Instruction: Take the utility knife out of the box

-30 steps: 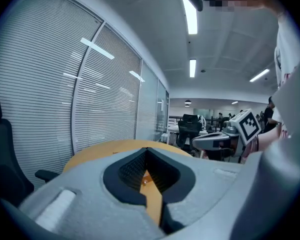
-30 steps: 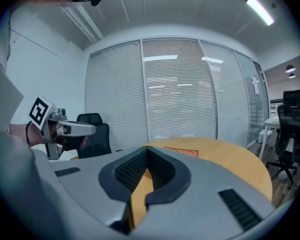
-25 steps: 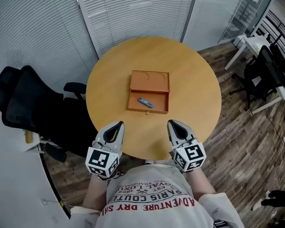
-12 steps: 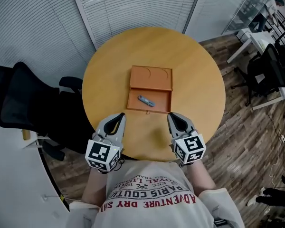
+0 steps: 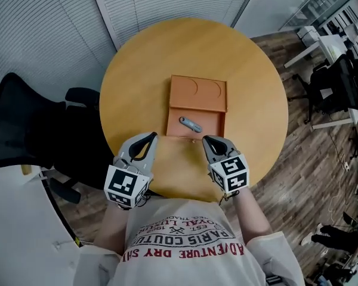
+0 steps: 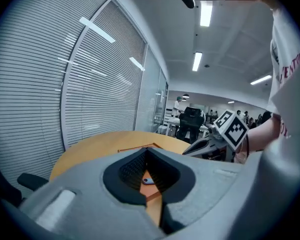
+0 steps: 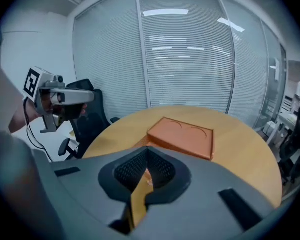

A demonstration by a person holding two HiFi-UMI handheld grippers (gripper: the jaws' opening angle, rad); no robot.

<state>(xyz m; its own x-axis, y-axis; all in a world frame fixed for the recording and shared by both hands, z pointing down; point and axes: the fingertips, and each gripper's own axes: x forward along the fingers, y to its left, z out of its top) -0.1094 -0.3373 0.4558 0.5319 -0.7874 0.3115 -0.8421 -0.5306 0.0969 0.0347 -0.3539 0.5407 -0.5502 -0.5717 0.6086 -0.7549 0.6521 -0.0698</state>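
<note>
1. We see a round wooden table with an open orange box near its middle.
2. A small grey utility knife lies slantwise in the box's near compartment.
3. The left gripper sits just beside the box's near left corner.
4. The right gripper is at the near edge, perhaps touching it.
5. Both pairs of jaws look closed and empty.
6. A black chair stands left of the table.

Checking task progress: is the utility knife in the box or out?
In: the utility knife lies inside the open box, untouched.
</note>
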